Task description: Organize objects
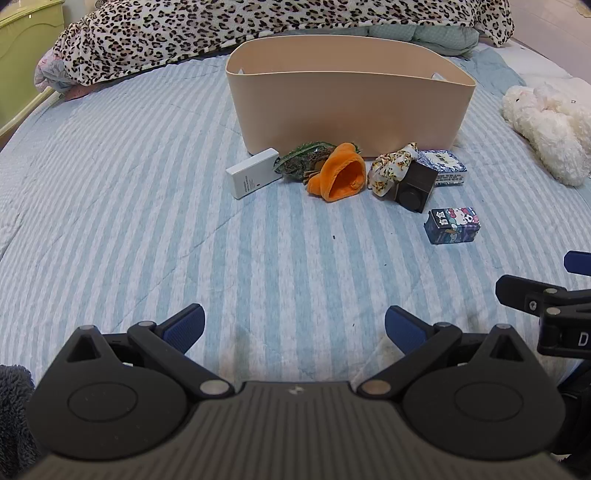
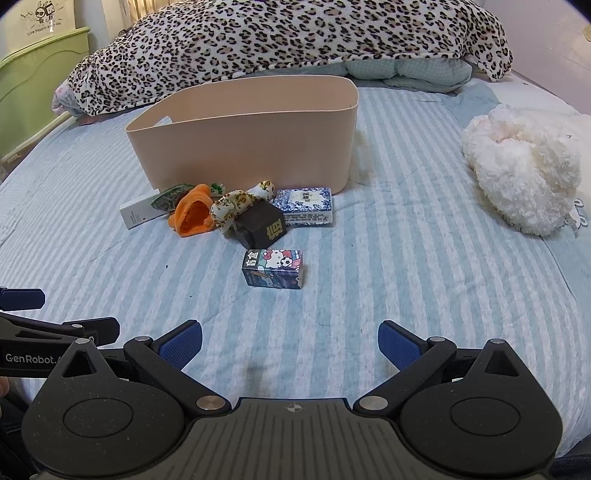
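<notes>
A beige bin [image 1: 347, 110] [image 2: 258, 147] stands on the striped bed. In front of it lie a white box [image 1: 253, 177] [image 2: 135, 216], a green item [image 1: 303, 160] [image 2: 168, 201], an orange plush [image 1: 340, 173] [image 2: 194, 216], a patterned cloth [image 1: 391, 168] [image 2: 236, 205], a dark cube [image 1: 413, 186] [image 2: 264, 225], a blue-white box [image 1: 445, 166] [image 2: 306, 206] and a Hello Kitty box [image 1: 452, 225] [image 2: 273, 267]. My left gripper [image 1: 294, 328] [image 2: 22, 299] and right gripper [image 2: 290, 341] [image 1: 576, 262] are open and empty, well short of the objects.
A leopard-print blanket [image 1: 258, 29] [image 2: 288, 40] is heaped behind the bin. A white plush toy [image 1: 550, 125] [image 2: 521, 166] lies at the right. A green bed frame [image 1: 26, 59] [image 2: 37, 74] borders the left. Striped bedding [image 1: 147, 221] lies between the grippers and the objects.
</notes>
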{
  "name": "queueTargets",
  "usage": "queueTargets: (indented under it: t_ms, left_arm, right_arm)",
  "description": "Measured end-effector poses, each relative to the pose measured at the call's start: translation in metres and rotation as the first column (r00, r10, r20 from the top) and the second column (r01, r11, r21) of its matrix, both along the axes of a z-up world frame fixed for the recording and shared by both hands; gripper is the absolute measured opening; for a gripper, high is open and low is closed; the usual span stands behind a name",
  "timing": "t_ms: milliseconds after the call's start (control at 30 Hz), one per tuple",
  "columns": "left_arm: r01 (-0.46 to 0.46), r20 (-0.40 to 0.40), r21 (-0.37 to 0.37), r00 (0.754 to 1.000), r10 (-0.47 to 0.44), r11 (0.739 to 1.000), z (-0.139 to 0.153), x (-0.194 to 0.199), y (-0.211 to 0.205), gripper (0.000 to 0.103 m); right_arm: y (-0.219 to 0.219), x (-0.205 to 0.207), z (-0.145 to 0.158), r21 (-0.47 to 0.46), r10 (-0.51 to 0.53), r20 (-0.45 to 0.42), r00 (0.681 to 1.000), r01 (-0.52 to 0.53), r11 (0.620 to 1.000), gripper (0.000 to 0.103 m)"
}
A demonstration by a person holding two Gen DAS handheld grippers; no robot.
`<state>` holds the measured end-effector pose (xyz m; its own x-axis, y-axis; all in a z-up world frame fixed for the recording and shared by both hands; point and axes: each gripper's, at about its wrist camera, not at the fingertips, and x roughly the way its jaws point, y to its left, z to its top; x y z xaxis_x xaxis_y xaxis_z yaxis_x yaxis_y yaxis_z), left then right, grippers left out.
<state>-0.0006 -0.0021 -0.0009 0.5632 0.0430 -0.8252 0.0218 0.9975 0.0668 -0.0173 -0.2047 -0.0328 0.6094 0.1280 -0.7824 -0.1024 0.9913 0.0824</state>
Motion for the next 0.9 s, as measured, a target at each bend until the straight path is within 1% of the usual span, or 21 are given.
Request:
queueTargets:
  t_ms: [900]
  left_arm:
    - [0.003,0.003,-0.004,1.000,-0.003,1.000,0.0031,0.0016,-0.0001,0.103]
  right_arm:
    - [0.0004,0.0007,0.0007,0.001,0.001,-0.001,1.000,-0.001,1.000,0.103]
